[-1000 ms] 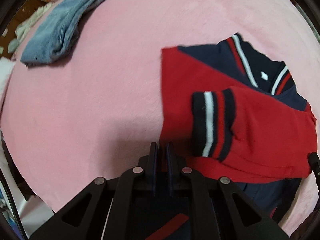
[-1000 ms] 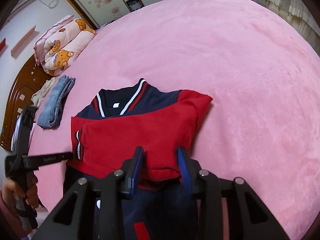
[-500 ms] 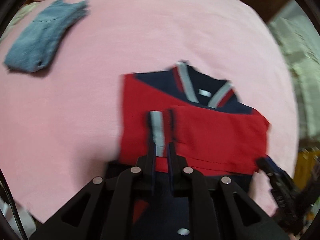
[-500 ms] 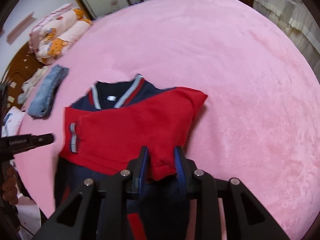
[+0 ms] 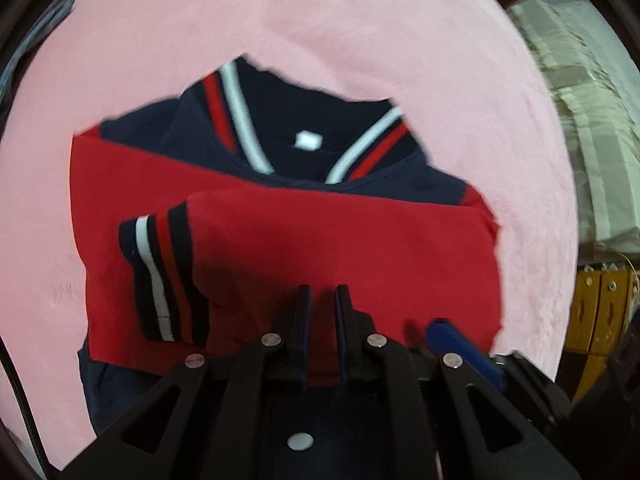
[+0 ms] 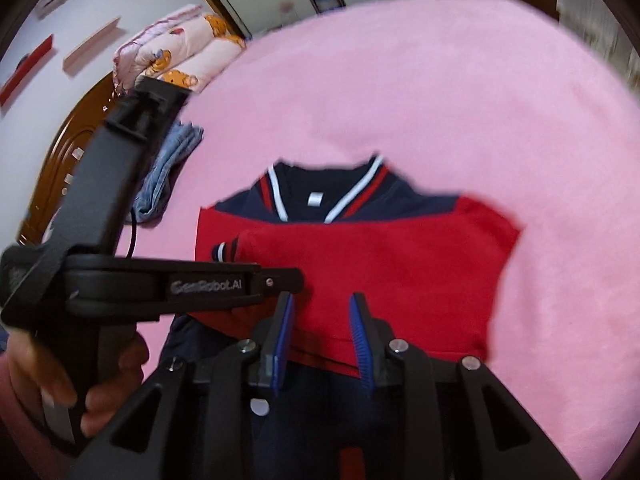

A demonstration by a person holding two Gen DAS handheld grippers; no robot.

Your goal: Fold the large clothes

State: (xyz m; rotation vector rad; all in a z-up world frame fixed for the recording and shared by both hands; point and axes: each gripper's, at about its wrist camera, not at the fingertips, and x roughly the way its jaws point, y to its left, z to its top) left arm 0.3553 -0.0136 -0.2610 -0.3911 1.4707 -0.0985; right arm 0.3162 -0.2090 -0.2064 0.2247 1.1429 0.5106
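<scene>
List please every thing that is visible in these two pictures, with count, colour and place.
jacket: one, red and navy, striped collar, sleeves folded across, near edge of blanket.
blanket: one, pink, covers the bed.
folded jeans: one, blue, left of jacket.
quilt: one, pink with bears, far left.
headboard: one, brown wood, left.
left gripper: black, nearly shut over red sleeve.
right gripper: blue pads, closing, red fabric between.
hand: one, holds left gripper's handle.

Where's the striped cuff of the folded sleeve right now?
In the left wrist view the striped cuff lies at the jacket's left edge, on top of the red fabric, below the collar and left of the left gripper.
</scene>
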